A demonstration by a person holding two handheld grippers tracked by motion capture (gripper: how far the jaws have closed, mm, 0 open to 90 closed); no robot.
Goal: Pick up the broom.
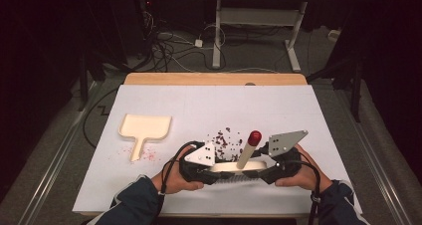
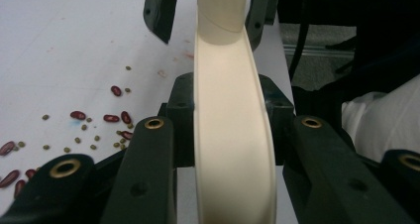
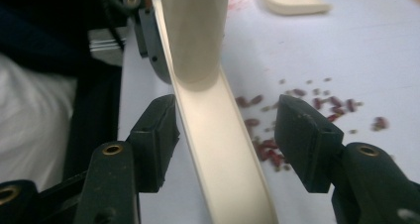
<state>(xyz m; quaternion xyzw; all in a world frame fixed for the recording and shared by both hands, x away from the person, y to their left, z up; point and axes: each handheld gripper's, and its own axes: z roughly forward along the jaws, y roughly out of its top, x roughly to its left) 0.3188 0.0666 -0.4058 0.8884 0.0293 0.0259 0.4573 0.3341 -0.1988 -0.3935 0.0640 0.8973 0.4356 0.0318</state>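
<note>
A cream hand brush [image 1: 234, 167] lies low over the white table near its front edge. Its round handle [image 1: 247, 151] tilts up to a red tip [image 1: 254, 137]. My left gripper [image 1: 215, 170] is shut on the brush's left end; in the left gripper view the pads press the cream back [image 2: 233, 135] from both sides. My right gripper [image 1: 261, 171] stands at the other end. Its fingers [image 3: 304, 135] flank the cream back [image 3: 223, 144] with a gap on each side, so it is open. Red and small green beans [image 1: 224, 139] lie scattered just behind the brush.
A cream dustpan [image 1: 144, 128] lies at the left of the white sheet, handle toward me, with red specks beside it. The wooden table edge [image 1: 214, 78] shows at the back. Cables trail from both grippers over the front edge.
</note>
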